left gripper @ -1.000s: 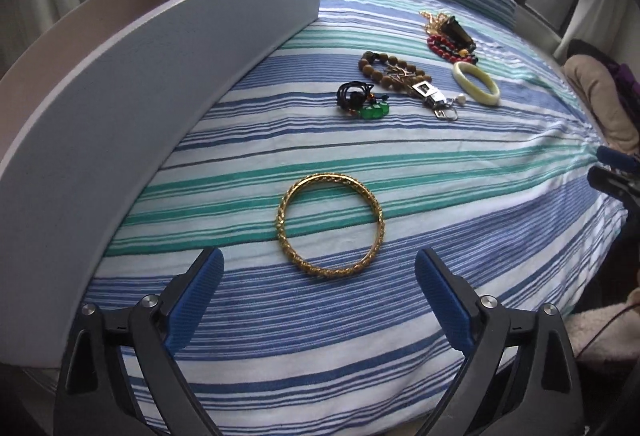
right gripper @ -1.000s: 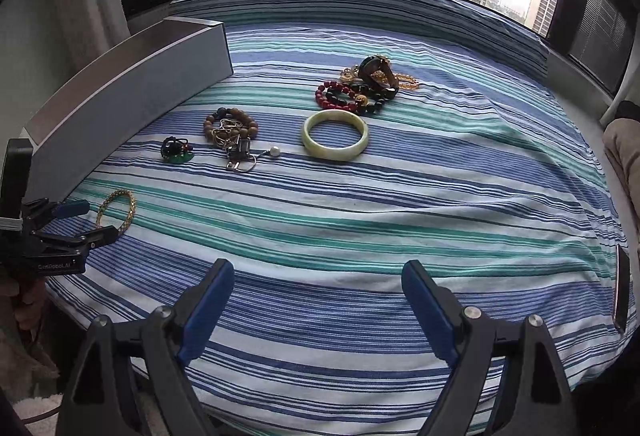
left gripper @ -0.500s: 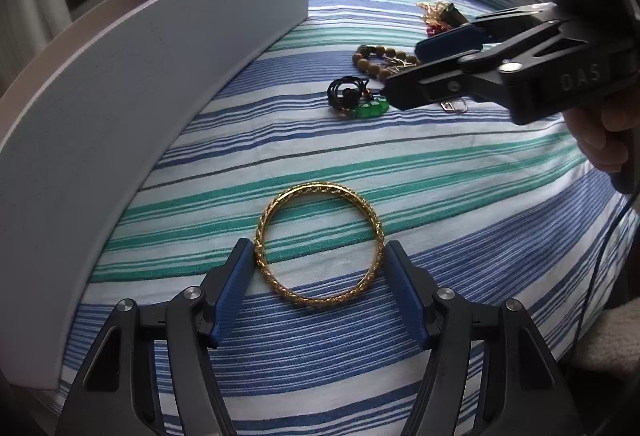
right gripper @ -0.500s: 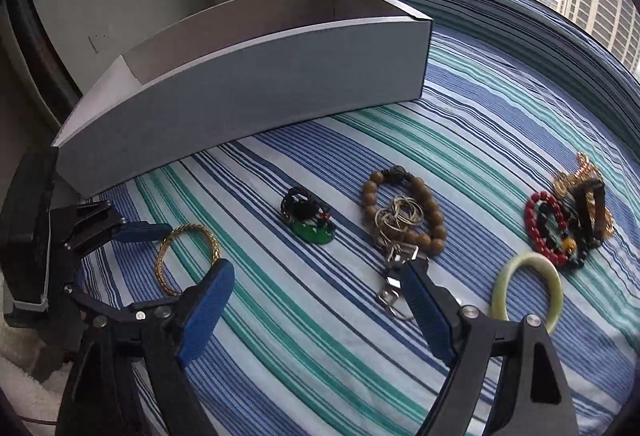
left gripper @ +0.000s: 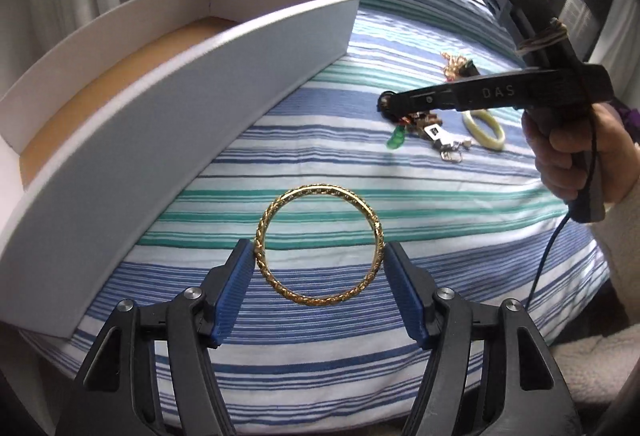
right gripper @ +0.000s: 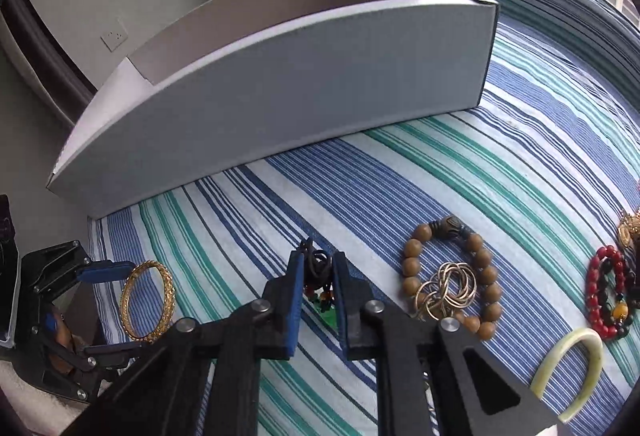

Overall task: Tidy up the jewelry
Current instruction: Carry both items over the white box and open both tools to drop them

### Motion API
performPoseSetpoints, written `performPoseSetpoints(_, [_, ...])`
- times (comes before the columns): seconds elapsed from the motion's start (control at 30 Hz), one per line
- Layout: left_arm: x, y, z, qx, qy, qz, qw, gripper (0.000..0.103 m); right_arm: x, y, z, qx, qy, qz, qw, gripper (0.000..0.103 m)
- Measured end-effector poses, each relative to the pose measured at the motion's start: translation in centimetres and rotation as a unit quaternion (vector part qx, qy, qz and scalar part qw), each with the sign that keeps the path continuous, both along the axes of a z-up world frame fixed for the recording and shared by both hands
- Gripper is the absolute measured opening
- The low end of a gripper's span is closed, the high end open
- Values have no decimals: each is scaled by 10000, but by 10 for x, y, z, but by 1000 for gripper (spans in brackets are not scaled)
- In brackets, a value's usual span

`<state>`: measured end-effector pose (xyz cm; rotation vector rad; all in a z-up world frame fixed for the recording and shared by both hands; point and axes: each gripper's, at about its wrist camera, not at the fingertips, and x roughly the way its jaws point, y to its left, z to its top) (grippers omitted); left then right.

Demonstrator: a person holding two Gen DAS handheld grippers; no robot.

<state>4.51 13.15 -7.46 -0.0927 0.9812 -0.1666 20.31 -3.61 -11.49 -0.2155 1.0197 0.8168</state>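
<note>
Jewelry lies on a striped cloth [right gripper: 460, 172] beside a long white box [right gripper: 280, 84]: a wooden bead bracelet [right gripper: 452, 282], a red bead bracelet [right gripper: 606, 292] and a pale bangle [right gripper: 568, 376]. The left gripper [left gripper: 318, 272] presses both pads on the gold bangle [left gripper: 318, 244], just above the cloth. The right gripper [right gripper: 316, 284] has just been closing, and its jaws now pinch the black cord pendant [right gripper: 318, 278] near the box.

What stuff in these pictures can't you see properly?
- Green pendant: right wrist view, mostly hidden between the right claw pads.
- Pale bangle: right wrist view, partly behind the claw arm.
- Box floor: left wrist view, near part hidden by the wall.
- Gold pile: too small, behind the claw.
</note>
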Motion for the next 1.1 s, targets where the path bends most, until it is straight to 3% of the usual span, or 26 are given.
performPoseSetpoints(0.13, [-10,25,54,-88,-284,381,9988,67,-12,-13,42,494,69,-122,9987,14])
performPoseSetpoints(0.27, [-10,79,101,50,-579,1024,9930,68,-28,11,105,1038,-169,146,9943,14])
performPoseSetpoints(0.33, [-6,108,109,228,-586,1385,9884,68,-34,38,132,1258,-287,350,9910,14])
performPoseSetpoints(0.47, [6,156,97,587,-434,2011,9768,68,-35,92,170,1436,-541,708,9856,14])
performPoseSetpoints(0.6, [21,186,66,675,-89,2335,9700,68,-26,157,161,1274,-497,989,9857,14])
performPoseSetpoints(0.73, [31,199,37,629,189,2442,9675,68,-17,211,120,869,-268,1061,9902,14])
performPoseSetpoints(0.83, [34,200,28,697,226,2478,9660,74,-17,229,94,621,-212,1021,9926,17])
performPoseSetpoints(0.9, [29,199,34,636,141,2463,9670,82,-17,230,81,506,-152,906,9945,17])
performPoseSetpoints(0.97, [22,193,49,718,-103,2492,9657,91,-18,225,78,497,-176,830,9952,40])
performPoseSetpoints(1.1, [8,170,87,728,-628,2340,9675,97,-28,185,114,798,-541,716,9928,40])
